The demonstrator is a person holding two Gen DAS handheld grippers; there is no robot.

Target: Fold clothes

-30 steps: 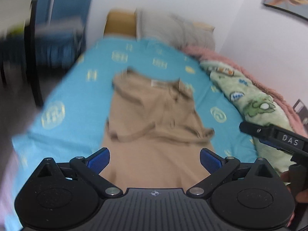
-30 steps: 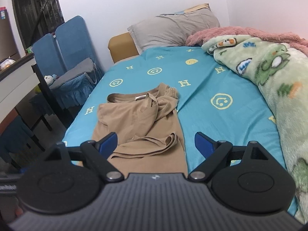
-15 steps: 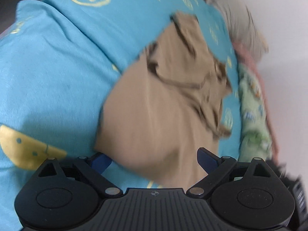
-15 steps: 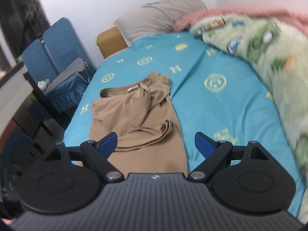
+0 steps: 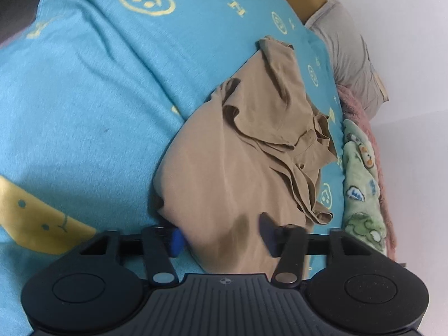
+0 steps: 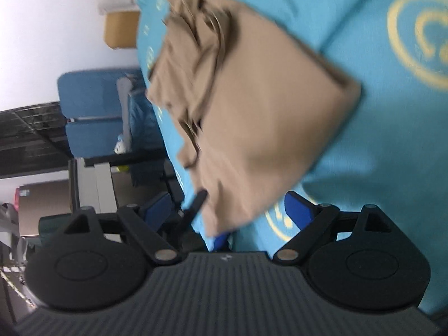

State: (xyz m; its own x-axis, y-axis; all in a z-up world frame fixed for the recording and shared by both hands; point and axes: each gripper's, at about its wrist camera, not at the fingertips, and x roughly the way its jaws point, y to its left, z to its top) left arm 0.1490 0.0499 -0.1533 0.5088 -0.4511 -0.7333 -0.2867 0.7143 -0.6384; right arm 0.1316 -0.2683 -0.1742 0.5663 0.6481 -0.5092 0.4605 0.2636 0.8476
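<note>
My left gripper [image 5: 221, 235], wide a second ago, is closing on the shirt [image 5: 238, 168] hem at the bed [image 5: 84, 98] edge to start the fold; right gripper [image 6: 228, 212] hangs open.

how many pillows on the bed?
1. A grey pillow lies at the head of the bed, past the tan shirt, by the wall. The green blanket and pink blanket beside it could hide more.
</note>
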